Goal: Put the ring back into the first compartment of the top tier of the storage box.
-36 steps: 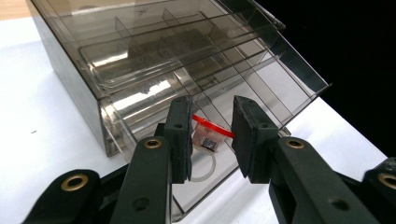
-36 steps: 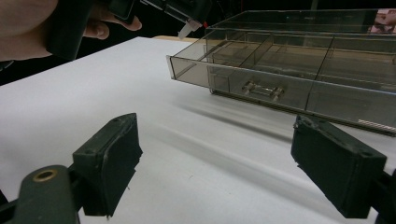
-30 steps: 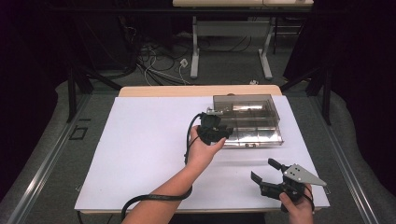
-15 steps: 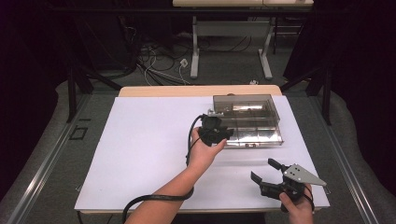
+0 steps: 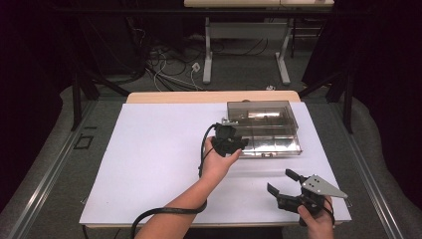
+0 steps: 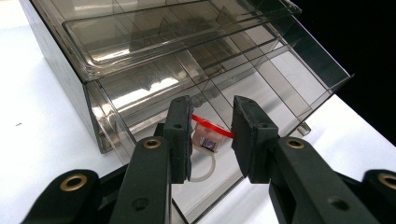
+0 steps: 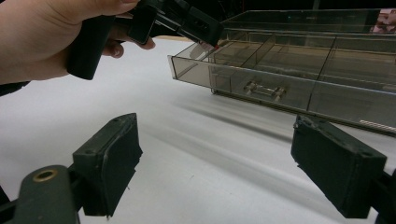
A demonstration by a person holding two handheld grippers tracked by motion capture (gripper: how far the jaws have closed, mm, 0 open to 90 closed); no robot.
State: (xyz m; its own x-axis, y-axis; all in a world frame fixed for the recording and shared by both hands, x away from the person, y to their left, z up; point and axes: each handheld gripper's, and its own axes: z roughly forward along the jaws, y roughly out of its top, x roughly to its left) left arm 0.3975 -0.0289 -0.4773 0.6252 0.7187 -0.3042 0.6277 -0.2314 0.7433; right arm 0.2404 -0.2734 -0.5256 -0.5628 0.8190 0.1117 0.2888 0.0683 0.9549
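Observation:
A smoky clear plastic organiser box [image 5: 259,112] stands at the back right of the white sheet, its divided drawer [image 5: 272,144] pulled out toward me. My left gripper [image 5: 238,145] hovers at the drawer's front left corner, shut on a small piece with a red top and a white ring [image 6: 208,134]. In the left gripper view the piece hangs just above a drawer compartment [image 6: 261,88]. From the right gripper view, the same piece [image 7: 206,45] shows at the tip of the left gripper [image 7: 211,37]. My right gripper [image 5: 280,181] rests open near the front right, holding nothing [image 7: 215,163].
A white sheet [image 5: 159,149] covers the tabletop, whose wooden back edge [image 5: 209,96] shows behind it. The drawer's handle [image 7: 264,88] faces the right gripper. Cables and table legs lie on the floor beyond.

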